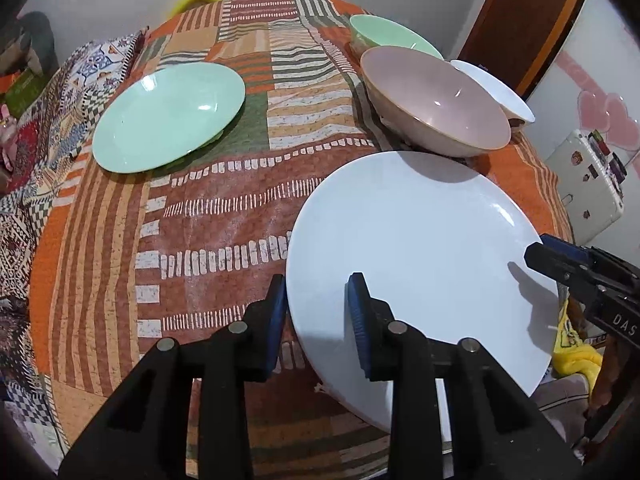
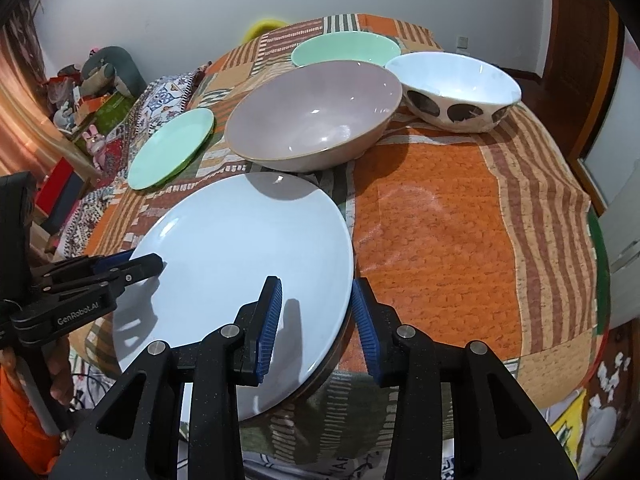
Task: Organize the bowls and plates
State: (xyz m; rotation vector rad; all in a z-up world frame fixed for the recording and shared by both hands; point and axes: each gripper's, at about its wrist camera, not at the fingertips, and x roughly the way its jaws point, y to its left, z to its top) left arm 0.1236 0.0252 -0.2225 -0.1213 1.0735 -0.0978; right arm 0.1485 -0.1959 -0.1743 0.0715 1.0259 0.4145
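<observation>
A large white plate [image 1: 420, 240] [image 2: 240, 248] lies at the near edge of the cloth-covered table and overhangs it. My left gripper [image 1: 318, 284] [image 2: 140, 262] is shut on its left rim, one pad on top and one beneath. On the plate's right rim my right gripper [image 2: 316, 284] [image 1: 536, 252] sits the same way, its pads against the plate. Behind the plate stands a mauve bowl [image 1: 436, 104] [image 2: 316, 116]. A green bowl [image 1: 384, 32] [image 2: 344, 50] and a white bowl with dark spots [image 1: 496, 88] [image 2: 456, 92] stand further back. A green plate [image 1: 168, 116] [image 2: 172, 148] lies at the left.
The patterned tablecloth [image 2: 440, 240] has a bare orange patch right of the white plate. Toys and boxes [image 2: 92, 92] crowd the floor at the far left. A wooden door [image 1: 532, 20] and a white case [image 1: 588, 184] stand to the right of the table.
</observation>
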